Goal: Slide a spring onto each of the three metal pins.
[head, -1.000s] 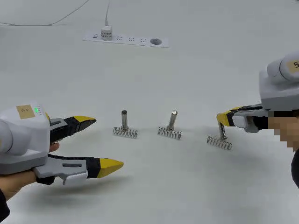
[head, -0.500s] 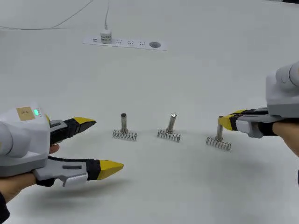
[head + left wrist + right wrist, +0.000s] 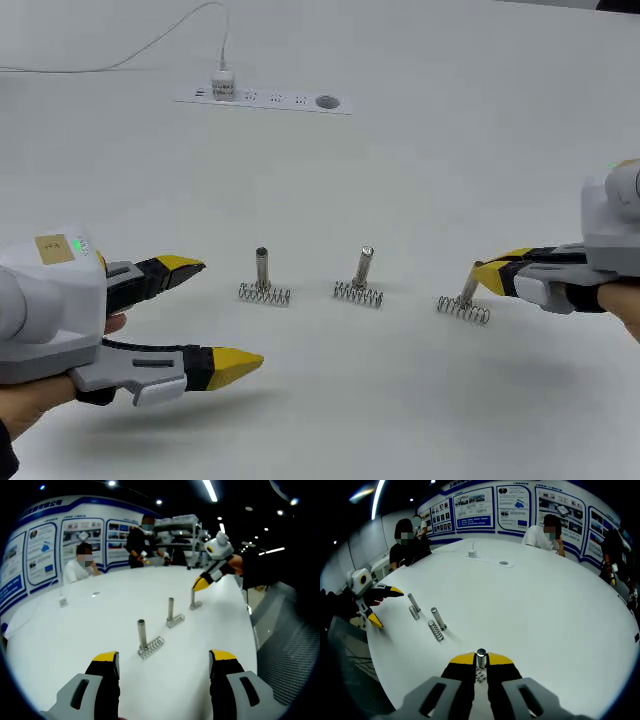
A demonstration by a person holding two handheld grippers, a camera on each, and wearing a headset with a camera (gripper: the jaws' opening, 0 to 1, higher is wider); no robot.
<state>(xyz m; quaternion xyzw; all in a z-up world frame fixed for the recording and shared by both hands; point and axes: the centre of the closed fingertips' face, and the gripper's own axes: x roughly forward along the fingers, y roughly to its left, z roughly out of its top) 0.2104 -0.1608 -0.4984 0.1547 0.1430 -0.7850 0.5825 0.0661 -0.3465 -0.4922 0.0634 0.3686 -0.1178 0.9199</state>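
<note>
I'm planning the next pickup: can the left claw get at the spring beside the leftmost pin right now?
Probably yes. The left claw is open, facing that spring, with only bare table between them; the right claw holds the far pin.

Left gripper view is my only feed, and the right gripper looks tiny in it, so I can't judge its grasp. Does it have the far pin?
Observer: Yes. In the right gripper view the right gripper is shut on the top of the far pin.
Operator: Is that pin standing straight?
Observer: No. In the head view it leans, with its top toward the gripper.
Operator: And its spring?
Observer: The far spring lies flat on the table beside the pin's foot, not threaded on it.
</note>
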